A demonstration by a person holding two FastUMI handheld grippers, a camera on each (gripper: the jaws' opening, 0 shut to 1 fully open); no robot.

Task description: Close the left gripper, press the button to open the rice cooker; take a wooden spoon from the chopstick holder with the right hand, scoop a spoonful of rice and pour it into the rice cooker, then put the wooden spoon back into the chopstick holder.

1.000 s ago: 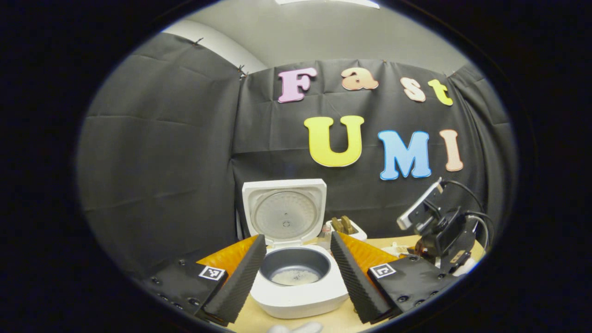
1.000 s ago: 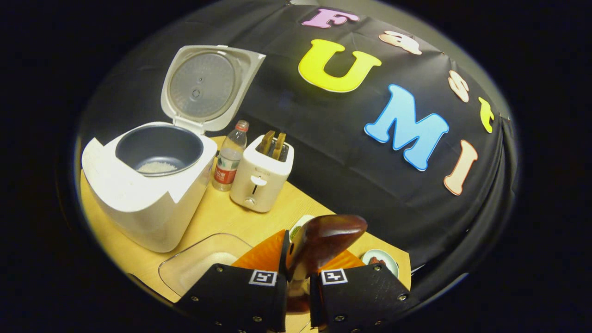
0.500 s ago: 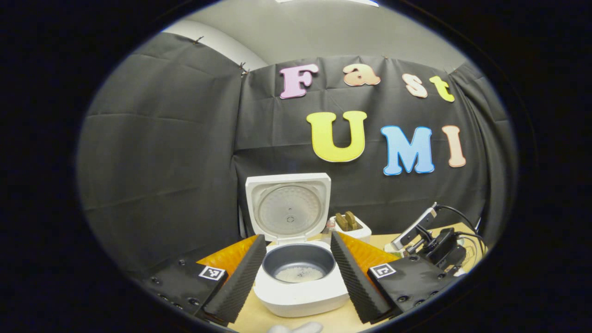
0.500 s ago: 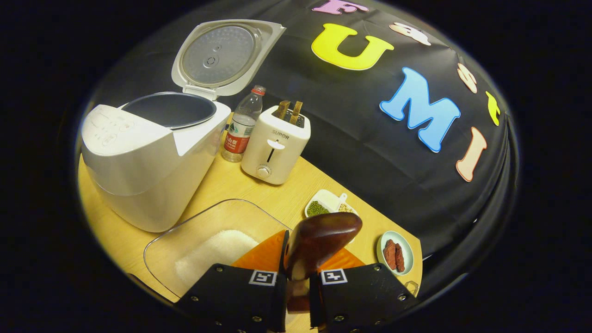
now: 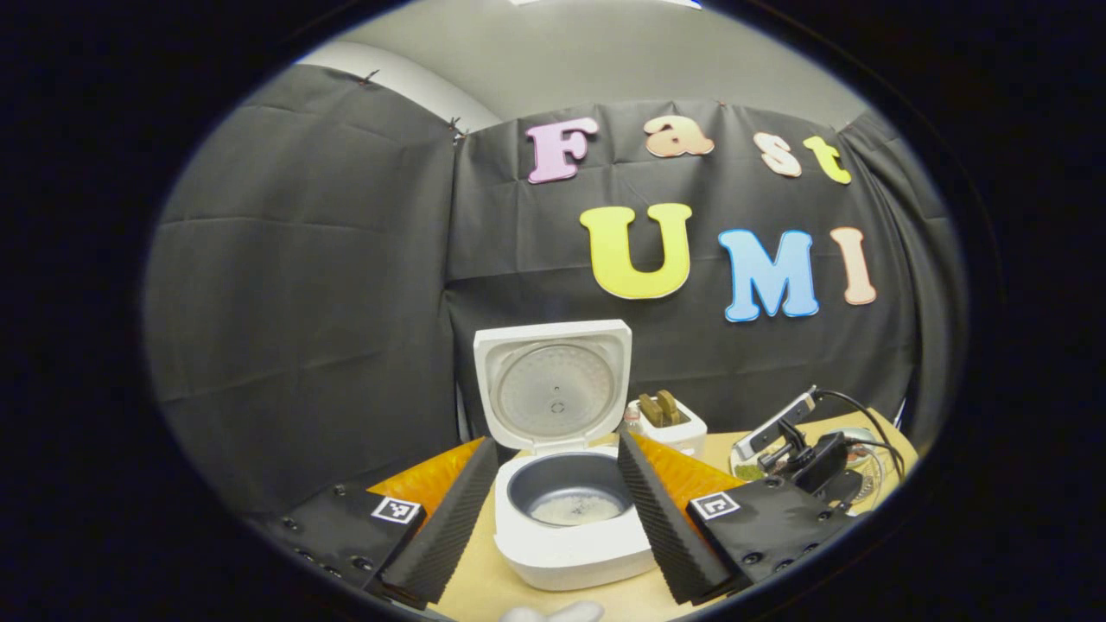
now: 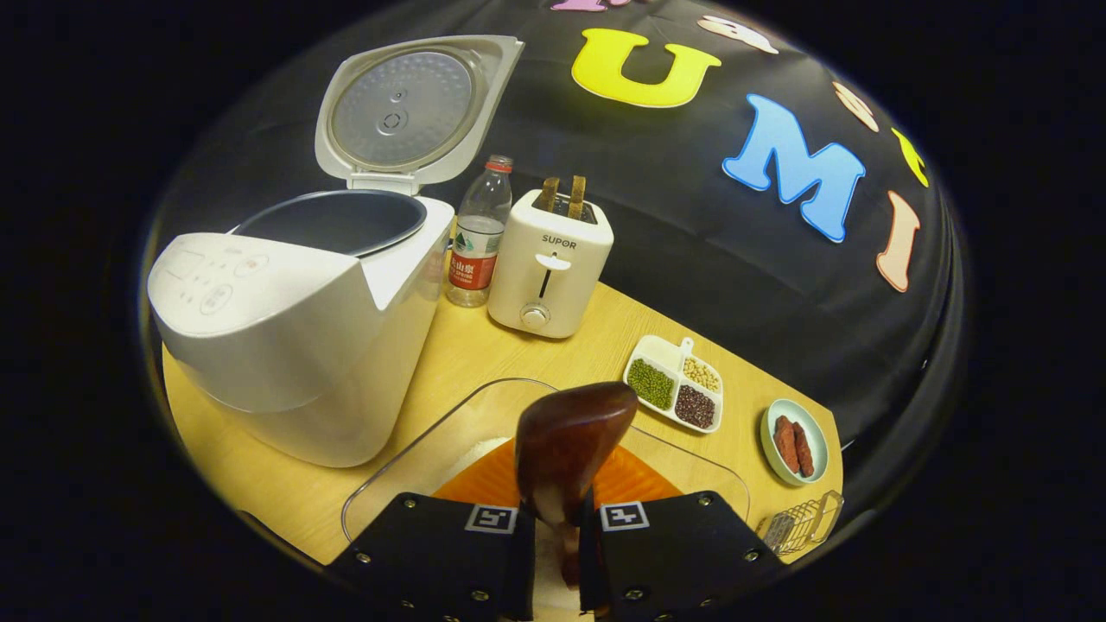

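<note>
The table (image 6: 484, 345) is light wood and runs diagonally across the right gripper view. The rice cooker (image 6: 294, 320) occupies the left of that view, white, lid (image 6: 406, 104) raised at upper left and inner pot exposed. In the left gripper view the rice cooker (image 5: 570, 518) sits at lower centre, framed between the spread fingers, with a thin layer of rice (image 5: 566, 511) on the pot floor.

A clear container (image 6: 432, 449) lies at lower centre of the right gripper view, directly under the gripper, with white rice in it. A white toaster (image 6: 550, 263) stands at upper centre, marked "SUPOR" on its front, two slices upright in its slots. A water bottle (image 6: 477, 233) stands between cooker and toaster; its red label text is too small to read.

The right gripper (image 6: 557, 518) is clenched on the wooden spoon (image 6: 566, 445). The dark bowl of the spoon projects forward above the container.

The left gripper (image 5: 553, 510) is released, fingers wide apart, holding nothing.

A divided dish (image 6: 678, 384) of beans, a small plate (image 6: 793, 441) and a wire holder (image 6: 799, 523) lie at lower right.
</note>
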